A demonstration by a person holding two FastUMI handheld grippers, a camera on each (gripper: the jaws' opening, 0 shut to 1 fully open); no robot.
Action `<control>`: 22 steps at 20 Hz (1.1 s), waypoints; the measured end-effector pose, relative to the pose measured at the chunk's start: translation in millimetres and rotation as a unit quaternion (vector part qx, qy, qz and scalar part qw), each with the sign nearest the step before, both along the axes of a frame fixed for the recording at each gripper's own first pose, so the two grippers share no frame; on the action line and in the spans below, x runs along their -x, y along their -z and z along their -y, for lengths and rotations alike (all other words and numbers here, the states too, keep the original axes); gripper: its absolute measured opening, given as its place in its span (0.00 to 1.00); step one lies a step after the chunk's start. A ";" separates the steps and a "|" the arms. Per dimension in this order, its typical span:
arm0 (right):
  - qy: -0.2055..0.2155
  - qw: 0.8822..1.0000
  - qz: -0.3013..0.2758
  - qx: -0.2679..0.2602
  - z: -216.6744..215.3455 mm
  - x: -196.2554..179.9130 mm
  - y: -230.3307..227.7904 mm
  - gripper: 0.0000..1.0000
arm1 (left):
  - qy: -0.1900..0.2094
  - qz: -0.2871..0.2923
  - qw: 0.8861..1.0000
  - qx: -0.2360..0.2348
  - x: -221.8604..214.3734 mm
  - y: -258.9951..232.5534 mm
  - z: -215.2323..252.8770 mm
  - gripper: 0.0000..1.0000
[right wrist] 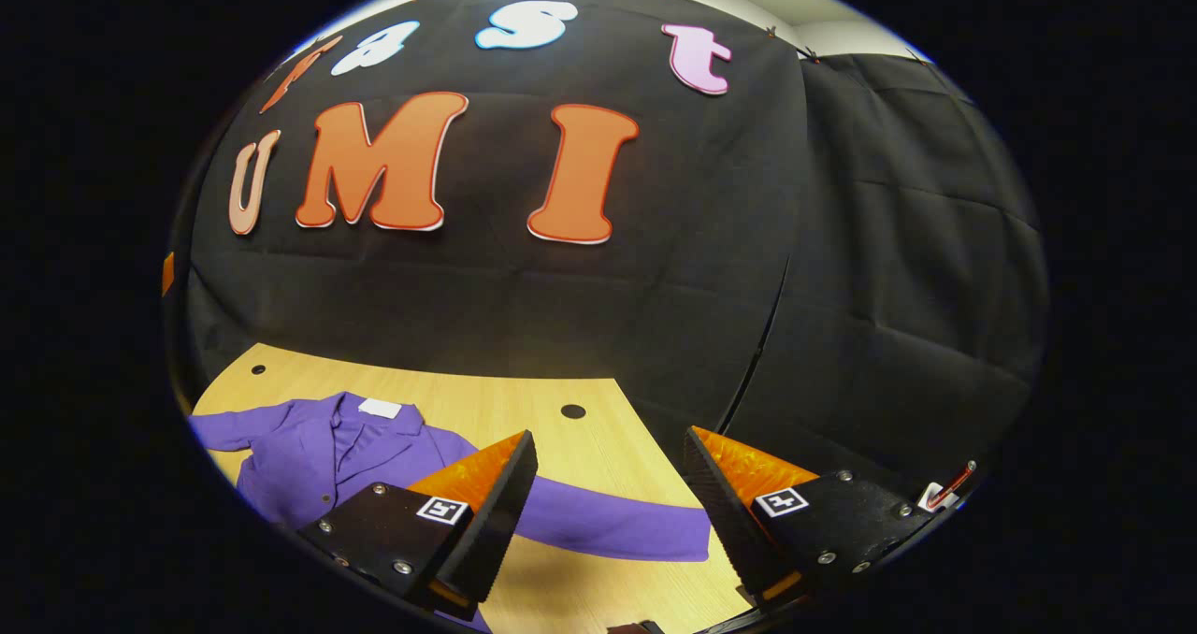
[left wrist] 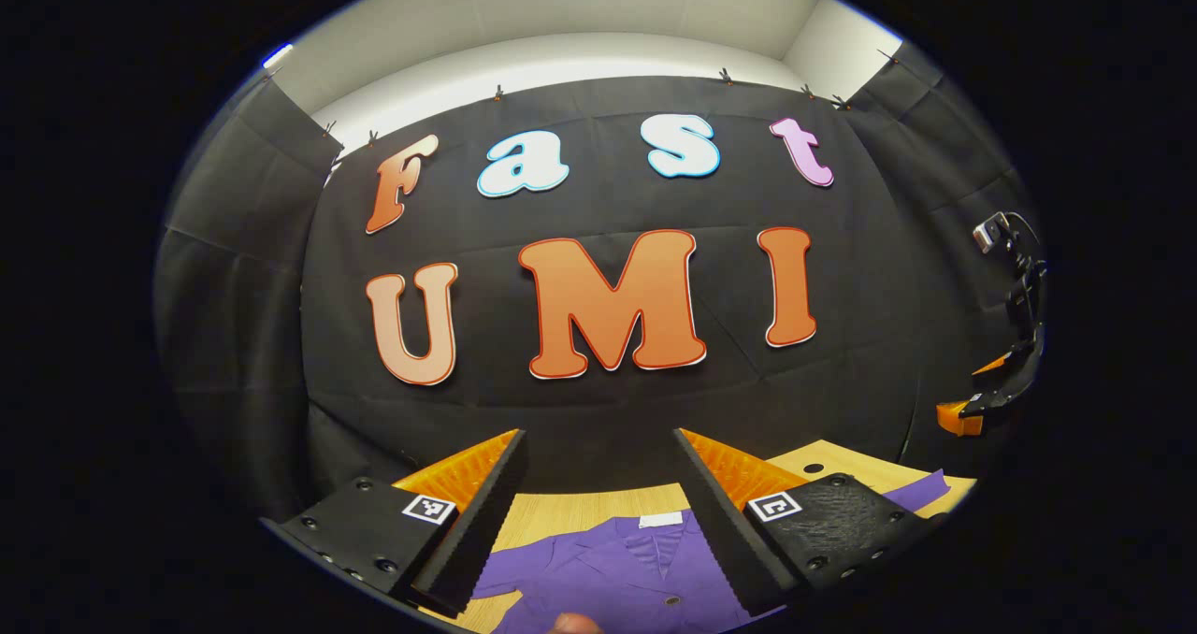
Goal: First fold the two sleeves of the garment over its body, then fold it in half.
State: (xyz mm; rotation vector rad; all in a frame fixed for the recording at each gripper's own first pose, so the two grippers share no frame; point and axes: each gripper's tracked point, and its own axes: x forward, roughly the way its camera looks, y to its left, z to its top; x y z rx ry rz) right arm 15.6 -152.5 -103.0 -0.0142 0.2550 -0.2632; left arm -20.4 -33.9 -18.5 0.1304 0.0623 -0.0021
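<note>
- Left gripper (left wrist: 598, 512): fingers spread wide, nothing between them. It is held above the tabletop, with the garment's collar area visible through the gap.
- Right gripper (right wrist: 608, 512): fingers spread wide as well, gripping nothing. It hangs over the near right part of the tabletop, above the outstretched sleeve.
- Garment (right wrist: 309, 456): purple, buttoned front, collar with a white label (right wrist: 380, 408) inside the neck. It lies flat and unfolded on the wooden tabletop (right wrist: 524, 400), collar toward the far edge, next to the booth wall.
- In the left gripper view the garment (left wrist: 608, 569) sits at the near middle of the tabletop (left wrist: 580, 508); collar, label (left wrist: 660, 520) and one button (left wrist: 671, 600) are readable.
- Right sleeve (right wrist: 617, 522): stretched straight out sideways across the wood, cuff end lying flat between the right gripper's fingers as seen from that camera. Not touching either finger as far as I can tell.
- Left sleeve (right wrist: 229, 428): extended the opposite way, toward the left edge of the tabletop. Not folded.
- Two round holes in the tabletop near the far edge (right wrist: 573, 411), one on each side of the collar.
- In the left gripper view, far right: the other gripper (left wrist: 1005, 372) is seen well apart, raised above the tabletop's right end, with a small camera (left wrist: 991, 232) on top. Its finger state is not legible from there.
- Sleeve tip (left wrist: 921, 491) shows at the right end of the tabletop in the left gripper view.
</note>
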 end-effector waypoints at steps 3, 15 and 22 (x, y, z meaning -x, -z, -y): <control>0.012 0.999 -0.033 0.006 21.8 -4.3 31.8 0.96 | -0.008 -0.004 1.000 -0.009 2.4 0.7 1.1 0.98; 0.046 0.974 -0.198 -0.104 84.3 -25.9 161.5 0.96 | -0.057 -0.040 0.997 -0.038 11.9 20.0 -2.5 0.98; 0.059 0.926 -0.315 -0.200 107.6 -17.8 247.5 0.97 | -0.081 -0.066 0.993 -0.052 22.1 37.0 3.2 0.98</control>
